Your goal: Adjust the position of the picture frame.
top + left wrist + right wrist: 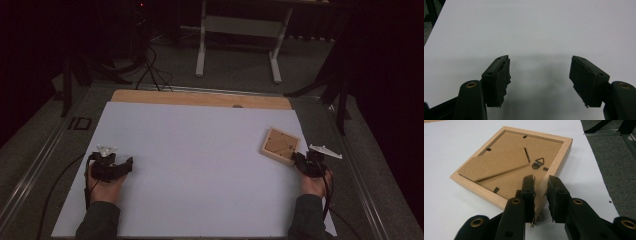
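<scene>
— Where is the picture frame point(511, 162)?

— It lies face down on the white table point(200, 165), close to the right edge. Its brown back is up. You can see the little stand point(492, 167) and a small metal hook point(538, 163) on the back.

— What is the right gripper point(541, 192) doing?

— Its jaws are nearly closed. The frame's near wooden side sits between them, and they seem to pinch it.

— And the left gripper point(540, 77)?

— It is near the left edge of the table. Its jaws are wide open and hold nothing. Just white table lies between them.
</scene>
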Motion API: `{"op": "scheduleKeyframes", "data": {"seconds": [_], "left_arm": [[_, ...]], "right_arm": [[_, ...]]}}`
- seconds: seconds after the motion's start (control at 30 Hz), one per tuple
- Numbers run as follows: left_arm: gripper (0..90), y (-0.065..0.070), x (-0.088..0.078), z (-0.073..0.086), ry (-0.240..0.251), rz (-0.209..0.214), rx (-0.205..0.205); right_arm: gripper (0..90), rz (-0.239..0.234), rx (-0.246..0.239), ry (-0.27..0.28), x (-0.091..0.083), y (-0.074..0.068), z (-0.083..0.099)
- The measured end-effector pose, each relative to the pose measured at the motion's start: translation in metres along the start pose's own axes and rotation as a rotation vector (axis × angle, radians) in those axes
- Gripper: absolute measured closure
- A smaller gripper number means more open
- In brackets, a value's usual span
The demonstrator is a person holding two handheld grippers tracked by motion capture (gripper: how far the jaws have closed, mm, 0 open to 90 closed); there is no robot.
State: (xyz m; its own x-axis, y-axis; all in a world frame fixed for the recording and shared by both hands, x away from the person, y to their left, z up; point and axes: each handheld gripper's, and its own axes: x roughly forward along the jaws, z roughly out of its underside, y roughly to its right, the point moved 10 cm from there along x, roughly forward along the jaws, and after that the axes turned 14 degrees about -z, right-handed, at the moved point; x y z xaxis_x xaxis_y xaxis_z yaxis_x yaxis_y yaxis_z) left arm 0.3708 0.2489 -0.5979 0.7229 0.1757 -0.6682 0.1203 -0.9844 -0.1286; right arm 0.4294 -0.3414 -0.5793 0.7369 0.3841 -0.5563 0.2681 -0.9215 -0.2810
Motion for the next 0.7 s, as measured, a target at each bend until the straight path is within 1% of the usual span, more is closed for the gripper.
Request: {"op": "scheduleKeyframes", "data": {"seconds": [0.27,0.5,0.7], "left_arm": [[32.8,0.001,0.000,0.001,-0.003,0.003,0.006],[33.1,0.001,0.000,0.001,-0.006,0.003,0.010],[33.7,0.003,0.000,0.001,-0.008,0.005,0.013]], "right_arm": [[75.5,-0.015,-0.016,-0.002,0.001,-0.004,0.001],[75.5,-0.018,-0.035,-0.011,0.002,-0.007,0.001],[75.5,-0.026,-0.039,-0.013,0.003,-0.011,0.002]]}}
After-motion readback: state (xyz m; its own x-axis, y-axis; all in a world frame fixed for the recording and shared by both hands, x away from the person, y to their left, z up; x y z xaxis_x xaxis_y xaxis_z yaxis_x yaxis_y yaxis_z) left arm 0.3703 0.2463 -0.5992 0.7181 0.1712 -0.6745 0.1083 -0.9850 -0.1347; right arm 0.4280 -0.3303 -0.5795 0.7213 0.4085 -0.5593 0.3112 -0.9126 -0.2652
